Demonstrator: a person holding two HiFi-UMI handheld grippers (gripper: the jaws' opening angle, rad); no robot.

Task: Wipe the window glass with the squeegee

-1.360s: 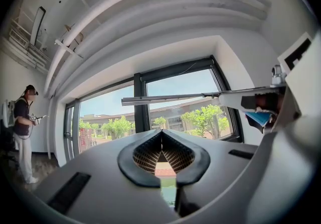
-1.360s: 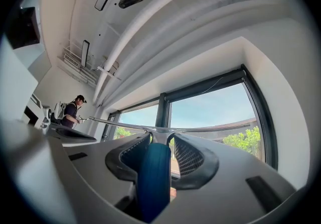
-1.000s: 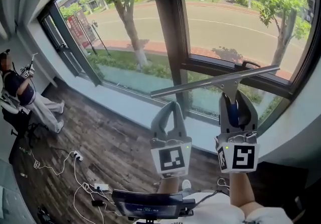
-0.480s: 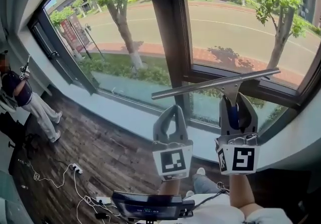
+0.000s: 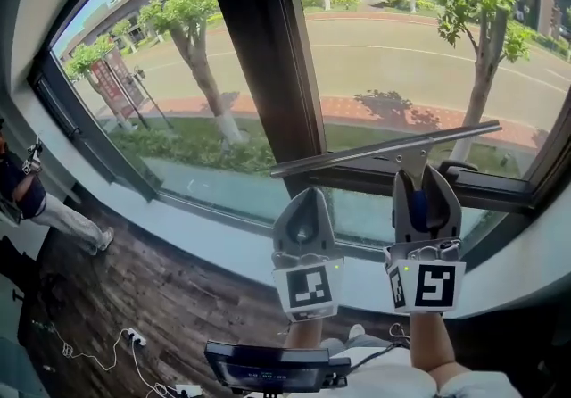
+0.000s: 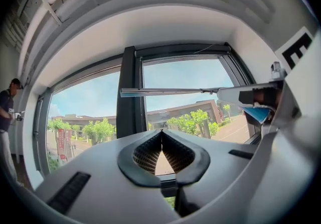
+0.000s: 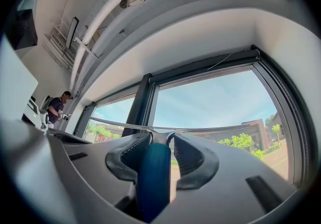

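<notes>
A squeegee with a long metal blade (image 5: 384, 149) and a blue handle (image 5: 416, 202) is held up in front of the window glass (image 5: 401, 48). My right gripper (image 5: 426, 175) is shut on that handle, and the blade stands roughly level just above the lower window frame. In the right gripper view the blue handle (image 7: 153, 178) fills the jaws and the blade (image 7: 205, 130) runs across the pane. My left gripper (image 5: 303, 198) hangs beside it to the left, shut with nothing in it. The left gripper view shows its tips (image 6: 161, 133) touching and the squeegee blade (image 6: 165, 91) above.
A dark upright window post (image 5: 259, 57) splits the glass just left of the blade. A white sill (image 5: 223, 240) runs below. A person (image 5: 31, 195) stands far left on the wooden floor, where cables (image 5: 134, 338) lie. A small screen (image 5: 272, 368) sits at my waist.
The window has come closer and fills more of the head view. Both grippers rose a little with the squeegee still held; the person at left slid toward the picture's edge.
</notes>
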